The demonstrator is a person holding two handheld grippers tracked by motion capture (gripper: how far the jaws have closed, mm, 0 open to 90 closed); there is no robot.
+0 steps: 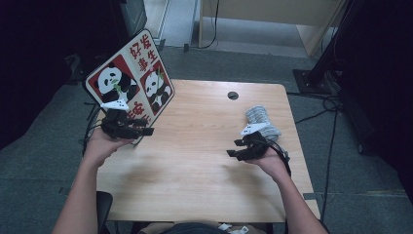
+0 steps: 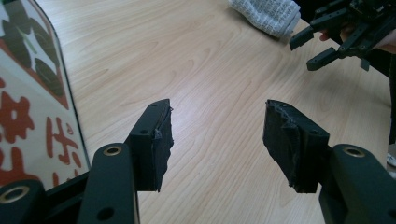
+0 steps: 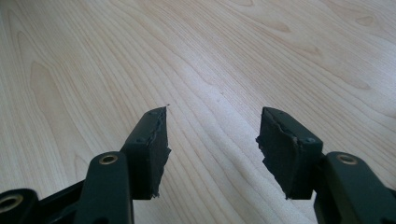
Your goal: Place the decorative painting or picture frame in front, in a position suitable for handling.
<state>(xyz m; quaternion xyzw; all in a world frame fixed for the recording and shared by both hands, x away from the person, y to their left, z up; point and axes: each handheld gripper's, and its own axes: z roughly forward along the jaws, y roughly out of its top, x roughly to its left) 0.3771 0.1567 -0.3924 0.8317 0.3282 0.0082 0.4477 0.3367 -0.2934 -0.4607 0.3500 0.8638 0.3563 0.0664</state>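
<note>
At the left edge of the wooden table [image 1: 195, 146] we see the left gripper [image 1: 143, 130], its jaws standing apart with only bare tabletop between them. Just beside it, on the side away from the table's middle, stands the panda sign [image 1: 130, 79]: a rounded white board with a dark rim, two red panels each showing a black-and-white panda, and red Chinese characters. It leans tilted over the table's left edge; whether the gripper touches it we cannot tell. In the left gripper view the sign [image 2: 32, 107] rises close beside one jaw. Near the table's right edge the right gripper [image 1: 234, 147] also has its jaws apart and empty. Just behind it lies a rolled grey-and-white cloth [image 1: 260, 119].
</note>
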